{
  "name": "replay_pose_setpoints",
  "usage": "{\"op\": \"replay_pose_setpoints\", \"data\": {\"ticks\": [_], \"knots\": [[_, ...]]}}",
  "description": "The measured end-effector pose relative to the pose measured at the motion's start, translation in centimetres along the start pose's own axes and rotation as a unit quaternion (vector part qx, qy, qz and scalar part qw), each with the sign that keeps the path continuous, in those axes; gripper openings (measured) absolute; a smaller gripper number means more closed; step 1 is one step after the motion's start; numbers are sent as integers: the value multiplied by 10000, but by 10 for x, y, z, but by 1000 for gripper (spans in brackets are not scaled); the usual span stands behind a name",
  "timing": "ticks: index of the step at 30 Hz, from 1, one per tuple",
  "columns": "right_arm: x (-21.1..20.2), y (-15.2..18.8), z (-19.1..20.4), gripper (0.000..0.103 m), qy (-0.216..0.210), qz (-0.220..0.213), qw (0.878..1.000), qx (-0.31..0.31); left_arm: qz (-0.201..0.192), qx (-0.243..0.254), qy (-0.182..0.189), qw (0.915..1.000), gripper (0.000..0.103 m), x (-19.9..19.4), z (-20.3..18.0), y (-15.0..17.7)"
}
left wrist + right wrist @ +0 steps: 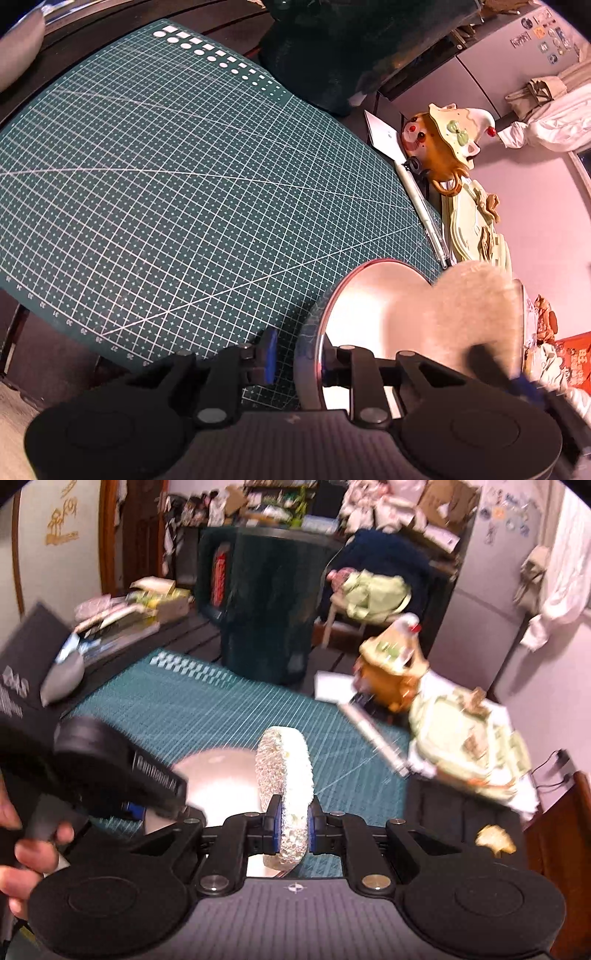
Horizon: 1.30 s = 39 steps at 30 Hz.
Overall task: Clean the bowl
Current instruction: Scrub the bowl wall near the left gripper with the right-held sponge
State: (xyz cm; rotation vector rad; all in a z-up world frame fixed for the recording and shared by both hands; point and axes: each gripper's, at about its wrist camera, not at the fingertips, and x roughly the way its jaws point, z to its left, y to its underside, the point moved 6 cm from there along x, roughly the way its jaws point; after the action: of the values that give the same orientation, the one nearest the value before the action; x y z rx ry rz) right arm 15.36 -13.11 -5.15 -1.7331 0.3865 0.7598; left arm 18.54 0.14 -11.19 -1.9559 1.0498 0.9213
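Item one, lower left of the right wrist view: our left gripper [138, 810], jaws clamped on the rim of the bowl [218, 782], which it holds tilted above the green cutting mat [207, 709].

Item two, centre: our right gripper [294, 823], jaws clenched on a round white sponge [286, 775], its edge just beside the bowl's inner face; contact is unclear.

Step in hand, as we judge it: scrubbing the inside. Next we need the sponge pressed flat and swept around while the bowl stays steady.
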Motion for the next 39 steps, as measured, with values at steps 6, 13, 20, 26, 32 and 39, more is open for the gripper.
{"op": "replay_pose_setpoints", "data": {"ticks": [6, 13, 20, 26, 32, 39], "knots": [[-2, -2, -12, 12, -1011, 248, 9909, 858, -41, 142, -79, 9999, 22, 1, -5, 1], [33, 20, 17, 12, -1021, 813, 9904, 465, -112, 374, -209, 9990, 22, 4, -13, 2], [28, 19, 20, 11, -150, 499, 9984, -197, -94, 372, -186, 9991, 22, 5, -14, 1], [-4, 0, 5, 12, 299, -92, 9988, -376, -76, 339, -164, 9993, 22, 4, -11, 1], [-3, -3, -4, 12, -1053, 181, 9927, 567, -77, 312, -160, 9994, 22, 3, -10, 1], [34, 16, 16, 12, -1072, 754, 9906, 391, -84, 314, -169, 9993, 22, 3, -10, 1]]}}
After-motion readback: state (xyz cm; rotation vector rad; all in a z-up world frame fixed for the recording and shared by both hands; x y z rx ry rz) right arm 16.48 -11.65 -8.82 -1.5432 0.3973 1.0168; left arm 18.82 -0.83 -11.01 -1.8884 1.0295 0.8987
